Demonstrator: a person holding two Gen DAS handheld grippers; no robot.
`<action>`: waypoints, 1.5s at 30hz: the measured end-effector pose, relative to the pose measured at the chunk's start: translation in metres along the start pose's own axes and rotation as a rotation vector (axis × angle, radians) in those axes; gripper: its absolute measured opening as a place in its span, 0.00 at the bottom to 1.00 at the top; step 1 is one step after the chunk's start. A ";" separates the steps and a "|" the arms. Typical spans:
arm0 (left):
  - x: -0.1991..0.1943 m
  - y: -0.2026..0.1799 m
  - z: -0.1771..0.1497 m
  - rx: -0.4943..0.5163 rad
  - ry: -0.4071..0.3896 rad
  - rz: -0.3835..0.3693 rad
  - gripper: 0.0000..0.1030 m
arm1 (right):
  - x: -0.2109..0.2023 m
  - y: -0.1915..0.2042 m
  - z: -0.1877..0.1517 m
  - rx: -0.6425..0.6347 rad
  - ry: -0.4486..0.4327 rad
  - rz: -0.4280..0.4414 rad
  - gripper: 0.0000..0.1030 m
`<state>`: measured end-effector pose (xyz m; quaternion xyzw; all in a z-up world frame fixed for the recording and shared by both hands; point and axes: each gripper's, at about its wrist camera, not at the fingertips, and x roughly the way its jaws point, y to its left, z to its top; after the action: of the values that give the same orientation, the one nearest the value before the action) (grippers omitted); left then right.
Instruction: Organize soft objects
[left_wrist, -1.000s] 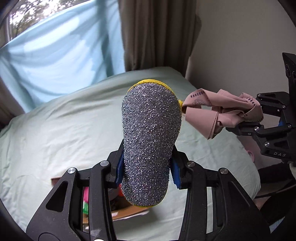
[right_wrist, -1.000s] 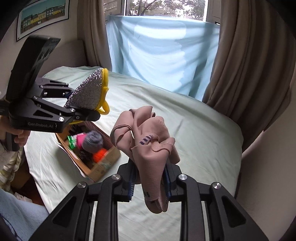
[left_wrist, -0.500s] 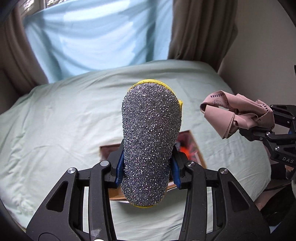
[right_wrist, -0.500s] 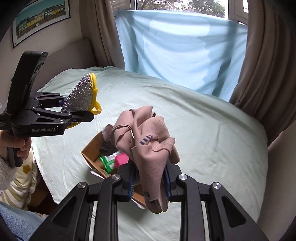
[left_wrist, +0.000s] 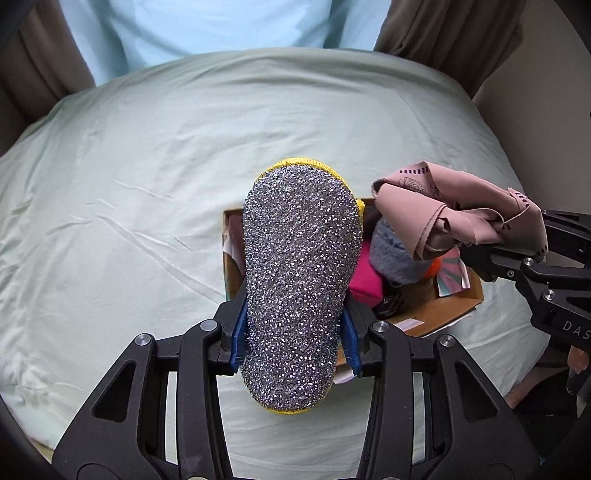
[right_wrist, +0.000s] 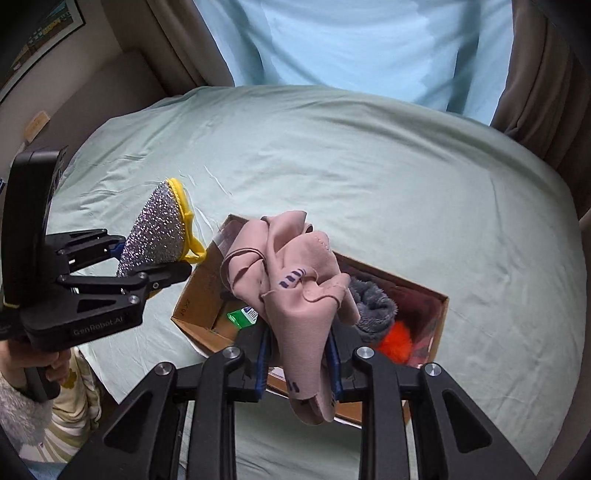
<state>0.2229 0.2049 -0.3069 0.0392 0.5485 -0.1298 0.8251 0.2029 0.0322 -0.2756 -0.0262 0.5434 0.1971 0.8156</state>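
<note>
Left gripper (left_wrist: 293, 341) clamps scourer (left_wrist: 299, 280), right gripper (right_wrist: 297, 363) cloth (right_wrist: 295, 291)

Glittery rough scrubber (left_wrist: 301, 280); matt pink cloth (right_wrist: 295, 291); cardboard box (right_wrist: 199, 295).

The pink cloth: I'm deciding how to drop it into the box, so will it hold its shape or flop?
The pink cloth looks floppy: it bunches in folds and a tail hangs below the right hand-held gripper. Probably light, likely landing crumpled.

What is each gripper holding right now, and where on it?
Left gripper pinches the glittery scrubber across its near end. Right gripper clamps the bunched pink cloth near its lower end.
</note>
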 end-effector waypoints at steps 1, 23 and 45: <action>0.008 0.001 -0.002 -0.013 0.017 -0.004 0.36 | 0.010 0.001 0.002 0.002 0.020 0.006 0.23; 0.109 0.004 -0.020 -0.117 0.225 -0.053 0.86 | 0.123 -0.011 0.040 0.122 0.273 0.200 0.27; 0.040 -0.004 -0.033 -0.050 0.146 -0.051 0.99 | 0.053 -0.010 0.023 0.178 0.109 0.108 0.94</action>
<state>0.2068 0.2009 -0.3558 0.0137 0.6112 -0.1339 0.7800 0.2437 0.0448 -0.3157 0.0649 0.6029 0.1900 0.7721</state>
